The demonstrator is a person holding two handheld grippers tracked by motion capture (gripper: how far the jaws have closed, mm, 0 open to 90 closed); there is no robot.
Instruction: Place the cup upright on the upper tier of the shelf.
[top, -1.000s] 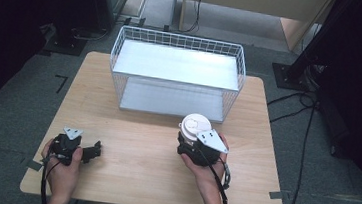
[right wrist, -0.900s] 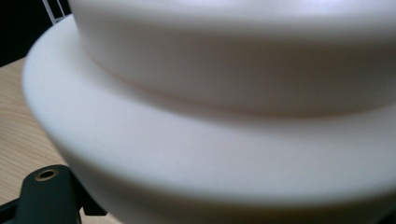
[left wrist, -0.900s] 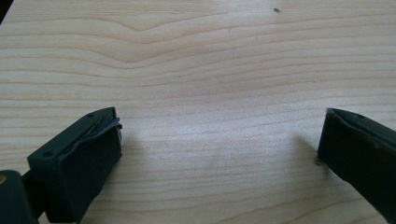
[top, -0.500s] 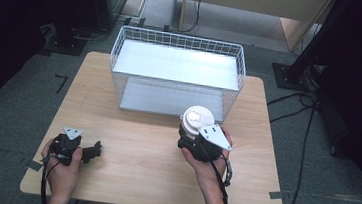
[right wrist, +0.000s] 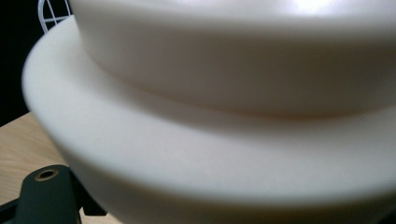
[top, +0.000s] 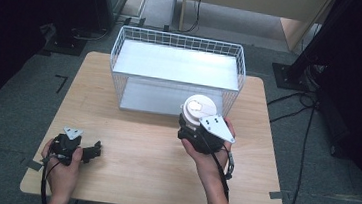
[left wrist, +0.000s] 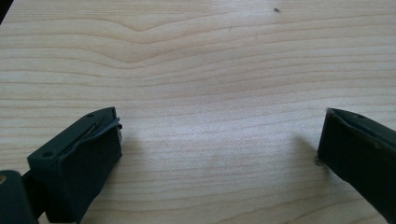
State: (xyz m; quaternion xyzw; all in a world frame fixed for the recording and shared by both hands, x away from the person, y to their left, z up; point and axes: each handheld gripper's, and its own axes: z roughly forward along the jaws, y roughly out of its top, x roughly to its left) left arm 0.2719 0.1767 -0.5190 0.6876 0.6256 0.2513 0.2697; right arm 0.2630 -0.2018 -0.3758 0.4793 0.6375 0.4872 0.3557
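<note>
Fingers clamp unlabelled white cup

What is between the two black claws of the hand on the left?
Nothing: in the left gripper view the left gripper has its jaws wide apart, and between them lies bare wooden table.

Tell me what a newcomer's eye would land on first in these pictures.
First, the white round container, gripped by the right tongs in front of the wire basket; in the right gripper view its pale wall looms close. Next, the white wire basket at the far side of the wooden table. Last, the left tongs near the table's front left corner, jaws wide apart over bare wood.
</note>
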